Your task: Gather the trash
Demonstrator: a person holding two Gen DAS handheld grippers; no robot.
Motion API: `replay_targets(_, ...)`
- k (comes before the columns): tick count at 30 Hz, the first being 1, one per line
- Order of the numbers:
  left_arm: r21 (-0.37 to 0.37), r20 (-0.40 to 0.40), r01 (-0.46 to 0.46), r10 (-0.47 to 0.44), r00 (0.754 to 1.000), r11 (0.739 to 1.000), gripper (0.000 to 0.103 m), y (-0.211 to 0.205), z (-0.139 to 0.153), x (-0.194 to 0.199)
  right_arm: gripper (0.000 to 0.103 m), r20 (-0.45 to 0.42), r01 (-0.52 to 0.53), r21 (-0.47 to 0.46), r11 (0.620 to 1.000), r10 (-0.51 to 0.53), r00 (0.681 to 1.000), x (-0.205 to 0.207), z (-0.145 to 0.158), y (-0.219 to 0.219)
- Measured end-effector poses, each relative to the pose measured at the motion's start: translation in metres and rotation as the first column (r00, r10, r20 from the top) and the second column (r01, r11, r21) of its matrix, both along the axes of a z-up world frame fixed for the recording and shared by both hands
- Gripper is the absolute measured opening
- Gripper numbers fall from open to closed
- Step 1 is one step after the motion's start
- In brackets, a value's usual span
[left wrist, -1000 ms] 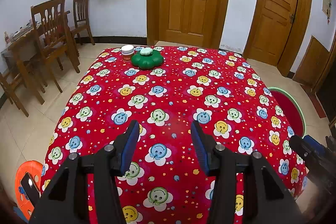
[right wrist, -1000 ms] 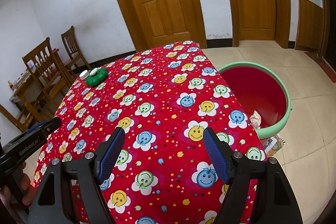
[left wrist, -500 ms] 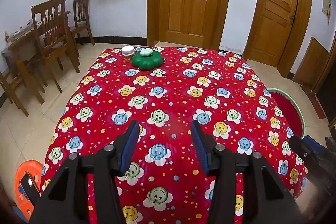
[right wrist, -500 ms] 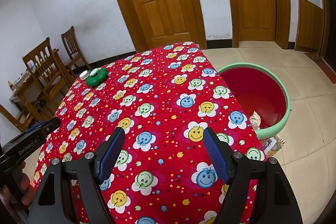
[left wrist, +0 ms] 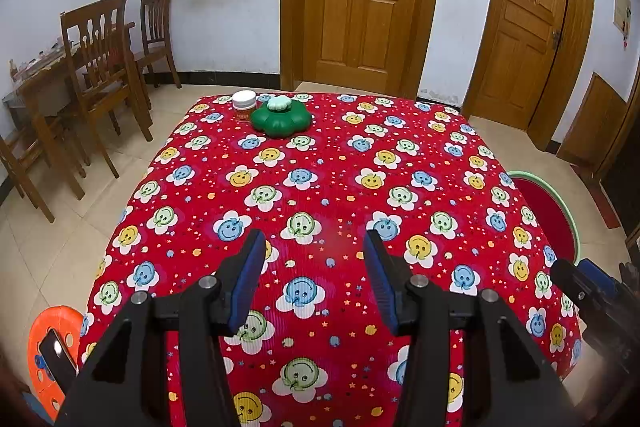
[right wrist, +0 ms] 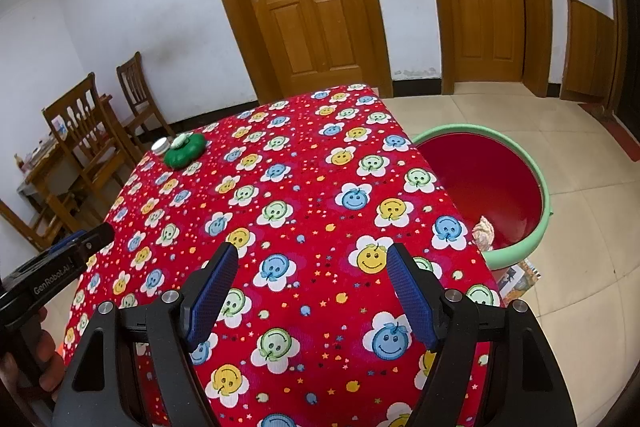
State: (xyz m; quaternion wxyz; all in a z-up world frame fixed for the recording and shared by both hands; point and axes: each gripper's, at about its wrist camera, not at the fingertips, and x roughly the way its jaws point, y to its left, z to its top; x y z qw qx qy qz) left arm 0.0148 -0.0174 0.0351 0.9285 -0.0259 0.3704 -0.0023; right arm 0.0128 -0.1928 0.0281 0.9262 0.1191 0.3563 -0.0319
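Both grippers, left gripper and right gripper, wide, empty. Risk: grabbing non-trash far ahead, green box or jar; basin sits right, below.

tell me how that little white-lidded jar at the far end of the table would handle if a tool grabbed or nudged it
The jar is short and squat, so it probably resists tipping when nudged. Its round body could roll if knocked onto its side, though the ribbed tablecloth should slow it. It looks like rigid plastic, likely light and a bit slick between pads. It sits close beside the green flower-shaped container, which crowds a grasp from that side.
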Motion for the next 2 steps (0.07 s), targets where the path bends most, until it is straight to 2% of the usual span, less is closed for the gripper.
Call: replay_targets(2, 0.000, 0.001, -0.001, 0.001, 1.000, 1.000, 0.051, -0.0001, 0.0010, 0.0003, 0.077, 0.001, 0.000, -0.001, 1.000, 0.000, 1.000, 0.0000, 0.0010, -0.0005)
